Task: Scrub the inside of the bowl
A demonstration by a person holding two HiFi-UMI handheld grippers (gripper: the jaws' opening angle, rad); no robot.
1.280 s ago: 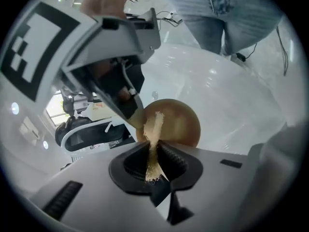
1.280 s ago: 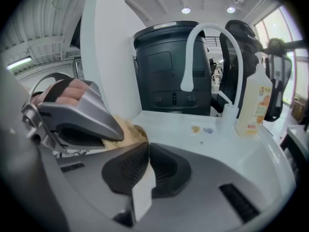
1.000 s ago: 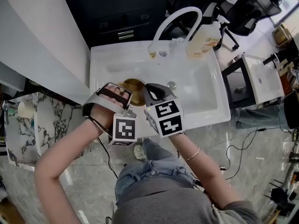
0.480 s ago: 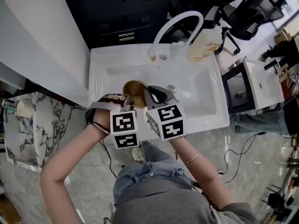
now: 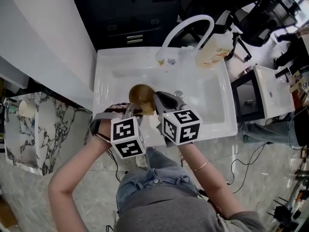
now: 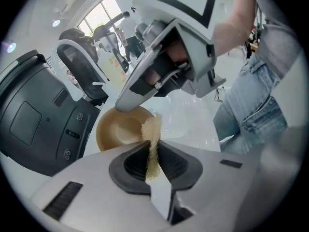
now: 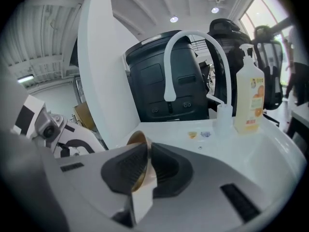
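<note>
Left claw (image 6: pixel 150 154) clamps a sponge (image 6: pixel 152 132) at the bowl (image 6: pixel 117 129), whose rim the just-opening right claw (image 7: pixel 145 170) pinches.

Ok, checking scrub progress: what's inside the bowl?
One end of the scrub pad, pinched in the left gripper, touches the inner wall of the bowl. Otherwise bare; the wall behind it is covered.

Golden-brown bowl (image 5: pixel 139 96), white sink (image 5: pixel 208 106)

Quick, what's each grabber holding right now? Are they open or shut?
Left gripper: closed, fingers pinching a tan scrub pad.
Right gripper: closed on the bowl rim, fingers just loosening slightly.
</note>
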